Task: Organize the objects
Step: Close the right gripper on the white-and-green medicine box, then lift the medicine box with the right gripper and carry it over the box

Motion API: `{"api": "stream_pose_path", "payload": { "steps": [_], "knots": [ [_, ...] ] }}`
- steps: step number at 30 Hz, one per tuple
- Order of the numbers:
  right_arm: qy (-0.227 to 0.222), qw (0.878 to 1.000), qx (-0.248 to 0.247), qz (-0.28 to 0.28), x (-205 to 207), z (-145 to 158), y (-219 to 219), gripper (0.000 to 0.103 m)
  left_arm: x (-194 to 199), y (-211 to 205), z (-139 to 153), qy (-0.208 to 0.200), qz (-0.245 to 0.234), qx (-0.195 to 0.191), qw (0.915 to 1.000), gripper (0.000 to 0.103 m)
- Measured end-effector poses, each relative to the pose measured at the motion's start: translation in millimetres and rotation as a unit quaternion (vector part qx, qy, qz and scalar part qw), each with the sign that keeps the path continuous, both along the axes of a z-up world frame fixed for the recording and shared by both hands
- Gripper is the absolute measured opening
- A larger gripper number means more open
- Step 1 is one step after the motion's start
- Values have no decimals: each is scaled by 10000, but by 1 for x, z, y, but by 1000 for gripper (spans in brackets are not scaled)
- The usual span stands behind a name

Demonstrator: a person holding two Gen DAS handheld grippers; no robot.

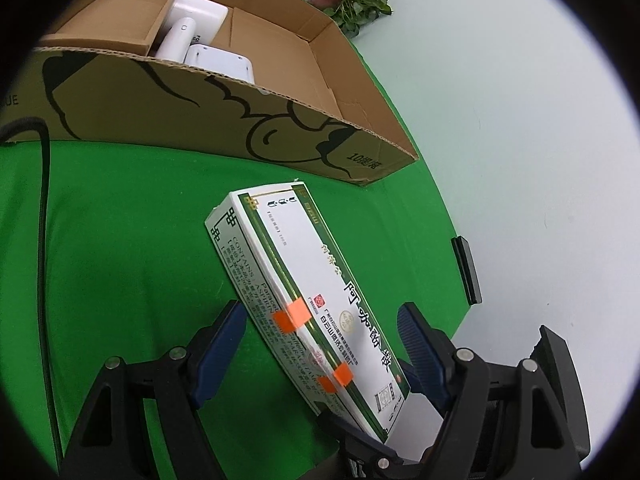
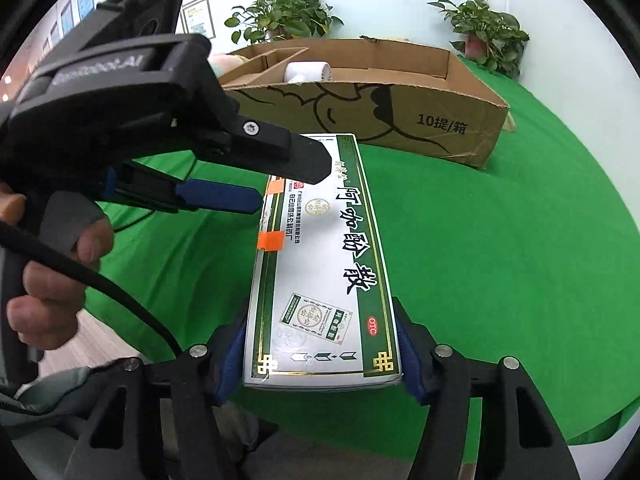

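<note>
Medicine box [image 2: 320, 264], white with green borders and orange tape tabs, is held above the green tabletop [image 2: 500, 260] in front of the cardboard carton [image 2: 400, 120]. The right gripper [image 2: 320, 344] clamps the box's near end: its blue pads press against the two long sides. The left gripper [image 1: 320, 344] straddles the other end, seen from the right wrist view as a black body entering from the left, carried by a hand [image 2: 56, 280] with a black cable [image 2: 100, 284] trailing from it. Its fingers are spread; the left pad [image 1: 218, 354] lies against or just beside the box's side wall, contact uncertain, while the right pad stands clear of the box. In the left wrist view the box runs diagonally, tilted between the two pads. The carton is open-topped, with cardboard dividers and white appliances [image 1: 188, 32] inside. Two potted plants [image 2: 280, 20] stand behind it against the pale wall.
</note>
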State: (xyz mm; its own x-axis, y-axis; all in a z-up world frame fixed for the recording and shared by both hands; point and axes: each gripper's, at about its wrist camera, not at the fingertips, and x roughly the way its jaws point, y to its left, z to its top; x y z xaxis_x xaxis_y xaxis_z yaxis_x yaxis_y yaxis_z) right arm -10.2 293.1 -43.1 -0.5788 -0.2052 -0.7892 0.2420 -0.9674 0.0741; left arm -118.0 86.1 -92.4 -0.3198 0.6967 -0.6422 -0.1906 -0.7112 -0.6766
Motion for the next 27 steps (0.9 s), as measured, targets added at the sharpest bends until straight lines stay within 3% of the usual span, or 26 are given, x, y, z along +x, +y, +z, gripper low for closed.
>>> {"api": "stream_pose_path", "payload": {
  "steps": [8, 12, 16, 27],
  "knots": [
    [-183, 9986, -491, -50, -2, -2, 0, 59, 7, 2, -5, -122, 62, -63, 9999, 76],
    [-307, 9954, -899, -80, -4, -2, 5, 59, 12, -1, -7, -152, 137, -63, 9998, 67],
    [-299, 9953, -920, -41, -6, -3, 4, 59, 16, -2, -6, -153, 209, -91, 9996, 55],
    [-215, 9945, -1008, 160, -6, 1, -6, 58, 26, 4, -4, -187, 184, -24, 9997, 53]
  ]
}}
